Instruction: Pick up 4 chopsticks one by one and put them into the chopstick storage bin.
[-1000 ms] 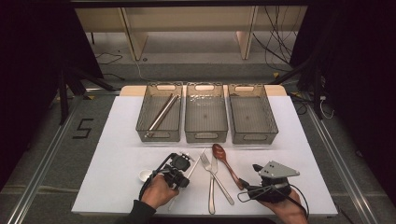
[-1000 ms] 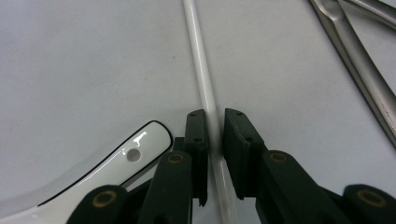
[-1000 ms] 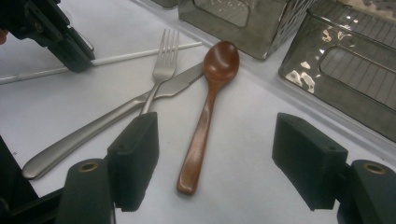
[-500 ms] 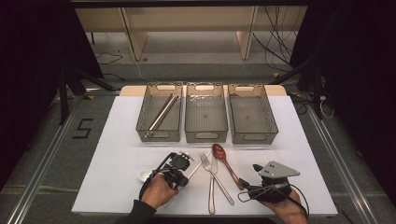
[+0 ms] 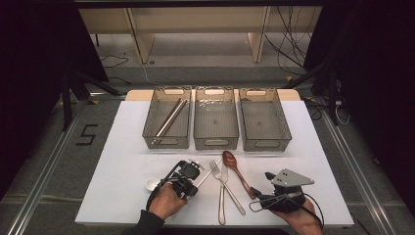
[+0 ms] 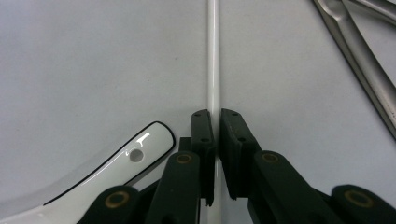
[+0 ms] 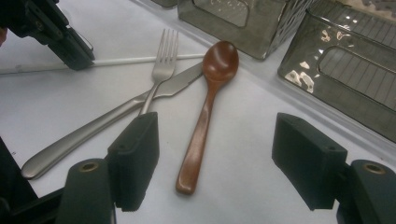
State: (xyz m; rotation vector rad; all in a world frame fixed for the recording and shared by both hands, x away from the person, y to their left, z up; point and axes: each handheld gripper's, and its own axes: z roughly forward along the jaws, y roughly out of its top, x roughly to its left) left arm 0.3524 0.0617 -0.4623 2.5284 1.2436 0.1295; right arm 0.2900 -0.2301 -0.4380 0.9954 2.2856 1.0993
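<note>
A thin white rod [image 6: 213, 56] lies on the white table sheet, and my left gripper [image 6: 215, 116] is shut on it, pads pressed on both sides. In the high view that gripper [image 5: 195, 175] sits left of the cutlery, the rod [image 5: 209, 174] running toward the fork. A white ceramic spoon [image 6: 116, 163] lies just beside the jaws, also [image 5: 152, 184]. My right gripper [image 7: 217, 149] stands open and low over the handle of a wooden spoon [image 7: 205, 107], not touching it. In the high view the right gripper [image 5: 262, 190] rests at the spoon's [image 5: 237, 171] near end.
A steel fork [image 5: 230, 191] and knife [image 5: 222, 200] lie crossed between the hands. Three clear grey bins stand behind: the left bin [image 5: 147, 125] holds metal chopsticks [image 5: 170, 118], then the middle bin [image 5: 216, 143] and the right bin [image 5: 286, 125]. Dark floor surrounds the table.
</note>
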